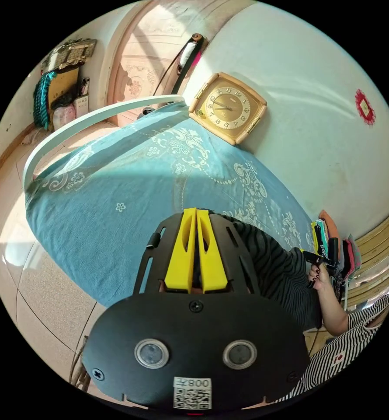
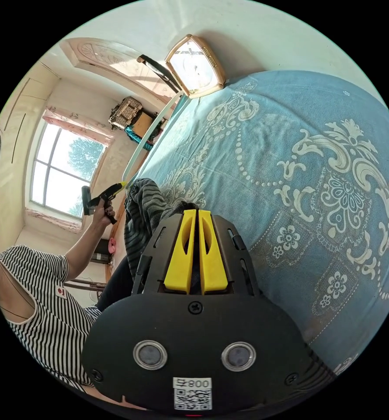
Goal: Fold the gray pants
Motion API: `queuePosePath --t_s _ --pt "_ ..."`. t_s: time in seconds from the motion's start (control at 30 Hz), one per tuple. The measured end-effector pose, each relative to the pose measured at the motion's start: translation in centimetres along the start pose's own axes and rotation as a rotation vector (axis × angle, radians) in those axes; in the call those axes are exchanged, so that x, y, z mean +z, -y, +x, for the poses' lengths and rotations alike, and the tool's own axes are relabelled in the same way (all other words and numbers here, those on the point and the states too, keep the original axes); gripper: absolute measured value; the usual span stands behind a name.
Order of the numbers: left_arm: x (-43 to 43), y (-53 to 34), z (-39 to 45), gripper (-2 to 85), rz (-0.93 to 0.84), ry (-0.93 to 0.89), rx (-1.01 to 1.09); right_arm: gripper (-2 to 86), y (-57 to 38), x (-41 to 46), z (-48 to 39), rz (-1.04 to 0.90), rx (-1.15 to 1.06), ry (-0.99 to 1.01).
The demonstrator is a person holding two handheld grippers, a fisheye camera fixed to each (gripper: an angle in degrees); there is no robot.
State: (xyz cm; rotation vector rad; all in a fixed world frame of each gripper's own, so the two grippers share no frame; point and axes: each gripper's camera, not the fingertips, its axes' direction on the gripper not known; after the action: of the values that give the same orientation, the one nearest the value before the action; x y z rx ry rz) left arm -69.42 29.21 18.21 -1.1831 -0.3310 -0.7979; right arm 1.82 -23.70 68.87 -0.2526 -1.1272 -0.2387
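The gray pants are held up over the near edge of the blue bedspread — both grippers are closed, though whether cloth is pinched cannot be told behind the jaws.

At your twelve o'clock a square clock leans against the wall, touching the blue bedspread.

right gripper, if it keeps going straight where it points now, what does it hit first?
Probably the gray pants, bunched just past the right gripper with its jaws together; beyond lies the blue bedspread. Depth is unclear.
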Motion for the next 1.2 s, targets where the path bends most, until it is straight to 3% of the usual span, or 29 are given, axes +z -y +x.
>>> queuePosePath --t_s 0.13,0.33,0.47,0.63,0.77,0.93,1.1,1.2 --pt "0.0 0.3 -1.1 1.4 -0.009 -0.057 -0.005 0.4 0.7 0.1 0.6 -0.022 -0.003 -0.017" --pt "5.2 2.8 2.5 11.7 -0.300 -0.065 0.198 0.5 1.0 -0.3 1.0 -0.022 -0.016 -0.020" --pt "8.8 3.5 4.4 10.0 -0.485 0.062 0.283 0.5 0.8 -0.8 1.7 -0.009 0.006 0.007" --pt "5.6 3.5 6.4 4.0 -0.354 0.084 0.344 0.5 0.6 -1.8 1.8 0.014 -0.001 0.029" --pt "3.0 2.0 6.3 2.9 -0.209 0.073 0.251 0.4 0.4 -2.5 2.5 0.044 0.027 0.015" --pt "6.0 0.4 5.6 2.9 -0.224 0.036 0.092 0.4 2.0 -0.5 5.4 -0.012 0.131 -0.033" --pt "7.1 0.9 8.8 4.6 -0.215 0.103 0.142 0.4 2.6 1.0 7.4 -0.056 0.201 -0.041" --pt "6.5 0.4 11.9 5.3 -0.105 0.168 0.155 0.4 2.2 1.1 7.8 -0.050 0.201 -0.033"
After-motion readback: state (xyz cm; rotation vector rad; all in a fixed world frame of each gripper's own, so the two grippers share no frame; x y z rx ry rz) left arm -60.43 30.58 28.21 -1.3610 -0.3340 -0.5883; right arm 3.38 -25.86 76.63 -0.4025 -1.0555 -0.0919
